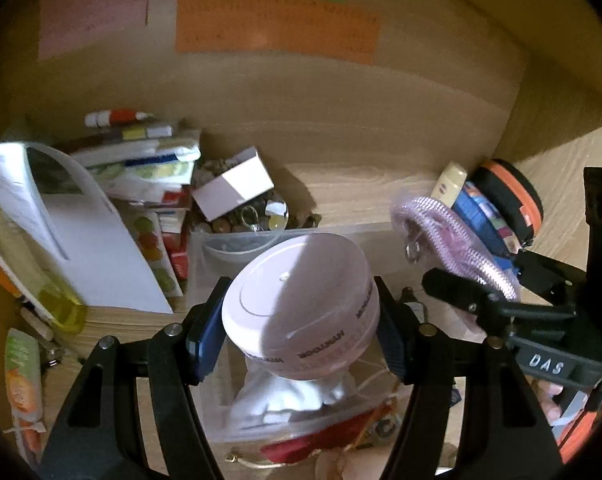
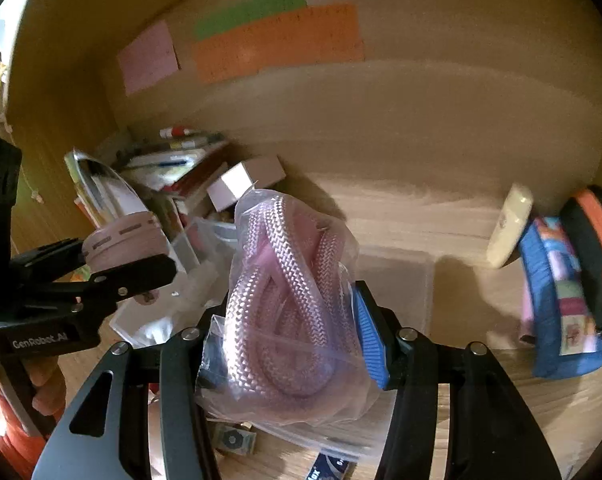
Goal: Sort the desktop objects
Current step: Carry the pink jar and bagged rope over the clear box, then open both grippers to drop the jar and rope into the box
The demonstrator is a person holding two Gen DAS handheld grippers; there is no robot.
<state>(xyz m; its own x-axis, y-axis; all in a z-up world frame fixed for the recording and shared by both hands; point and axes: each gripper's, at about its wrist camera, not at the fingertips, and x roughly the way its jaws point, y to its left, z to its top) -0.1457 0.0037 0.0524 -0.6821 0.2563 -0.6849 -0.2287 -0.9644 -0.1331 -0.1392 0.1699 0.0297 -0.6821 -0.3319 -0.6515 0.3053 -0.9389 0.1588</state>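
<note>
The left tongs (image 1: 301,312) are clamped on one round pink jar (image 1: 301,304), held over the clear bin (image 1: 205,248); its smooth curved side might slide free. To their right, the right tongs (image 2: 293,336) pinch one bagged pink rope (image 2: 293,300), and the slack plastic could slip or snag. Three paper notes hang beyond both.
</note>
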